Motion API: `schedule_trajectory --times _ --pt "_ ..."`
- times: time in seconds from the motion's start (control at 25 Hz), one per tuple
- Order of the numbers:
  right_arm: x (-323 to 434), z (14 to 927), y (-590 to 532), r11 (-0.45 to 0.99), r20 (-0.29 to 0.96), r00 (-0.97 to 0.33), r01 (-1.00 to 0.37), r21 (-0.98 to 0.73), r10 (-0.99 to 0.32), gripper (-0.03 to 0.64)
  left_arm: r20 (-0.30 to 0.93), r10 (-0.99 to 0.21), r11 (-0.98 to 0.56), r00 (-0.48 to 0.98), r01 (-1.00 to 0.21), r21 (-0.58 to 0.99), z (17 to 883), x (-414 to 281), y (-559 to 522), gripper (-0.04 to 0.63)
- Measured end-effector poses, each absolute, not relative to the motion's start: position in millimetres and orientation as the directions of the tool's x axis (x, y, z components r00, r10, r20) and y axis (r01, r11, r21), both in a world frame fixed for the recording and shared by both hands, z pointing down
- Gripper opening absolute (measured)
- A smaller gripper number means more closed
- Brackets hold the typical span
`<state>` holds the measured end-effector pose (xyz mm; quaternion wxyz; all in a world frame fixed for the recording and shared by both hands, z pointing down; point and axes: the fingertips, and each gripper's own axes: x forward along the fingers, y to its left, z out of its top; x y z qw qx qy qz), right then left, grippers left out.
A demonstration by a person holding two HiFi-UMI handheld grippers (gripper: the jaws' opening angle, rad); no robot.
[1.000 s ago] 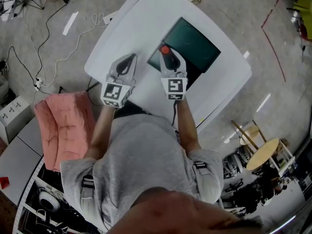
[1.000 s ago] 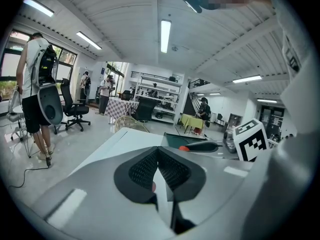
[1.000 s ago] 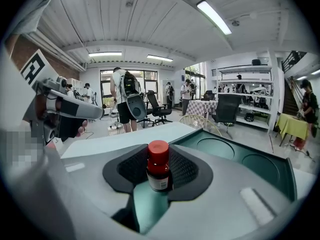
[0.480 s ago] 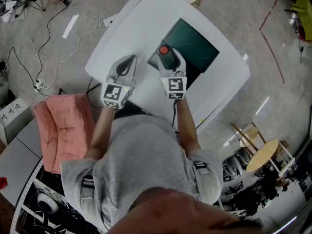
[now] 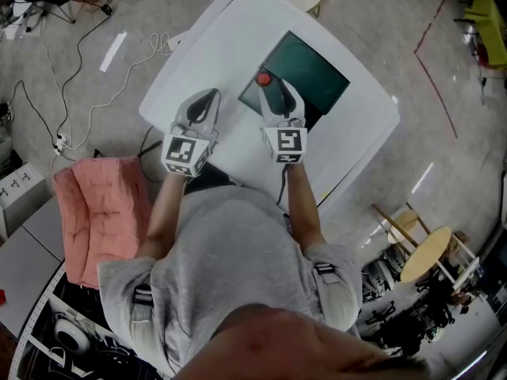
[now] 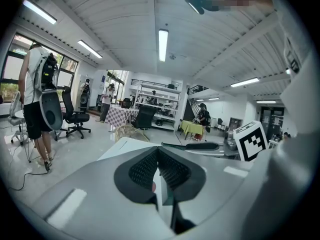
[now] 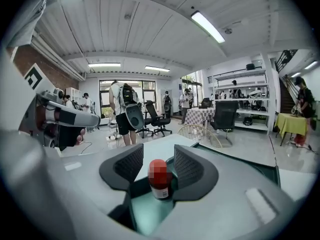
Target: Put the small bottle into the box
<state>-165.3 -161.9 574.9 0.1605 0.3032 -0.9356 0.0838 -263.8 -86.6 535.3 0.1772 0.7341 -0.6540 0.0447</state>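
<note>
The small red-capped bottle is standing in the dark green box, unpressed between the wide jaws of the right gripper, which have just been closing slightly. The left gripper is being held closed, empty. The bottle is being judged light, rigid and smooth, best pinched around its body.

Box sits on the white table. The box floor is mostly bare. The one thing in it is the small bottle, upright in the corner nearest the person. The right gripper hangs over that corner. Its jaws have just closed in a little and stand either side of the bottle with a gap on each side. Left of the box, the tabletop is bare as far as the left gripper, whose jaws are together. A clear strip of table runs between the two grippers.
</note>
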Motion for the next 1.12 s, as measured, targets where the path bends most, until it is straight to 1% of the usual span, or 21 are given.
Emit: schedule_trajectory --times 0.04,0.28,0.6,0.76,0.84,1.12 --pt "-162 571 -161 0.800 0.341 -0.764 -0.598 -0.053 -0.548 0.189 0.291 -0.947 -0.083 0.139 -0.977 0.198 532 -263 -85 0.012" --pt "-145 548 -152 0.795 0.322 -0.763 -0.604 -0.048 -0.560 0.175 0.254 -0.959 -0.084 0.124 -0.983 0.165 512 -251 -73 0.012" --pt "-115 523 -138 0.787 0.275 -0.765 -0.616 -0.045 -0.583 0.114 0.198 -0.973 -0.089 0.117 -0.986 0.142 486 -228 -60 0.012" --pt "-94 507 -133 0.770 0.244 -0.754 -0.637 -0.042 -0.610 0.025 0.176 -0.977 -0.098 0.120 -0.987 0.129 475 -211 -56 0.012" --pt "-84 500 -129 0.764 0.232 -0.748 -0.645 -0.034 -0.621 0.005 0.167 -0.978 -0.103 0.124 -0.987 0.126 470 -202 -53 0.012" --pt "-53 489 -115 0.751 0.210 -0.736 -0.660 -0.013 -0.644 0.003 0.149 -0.978 -0.130 0.146 -0.985 0.109 461 -177 -45 0.012"
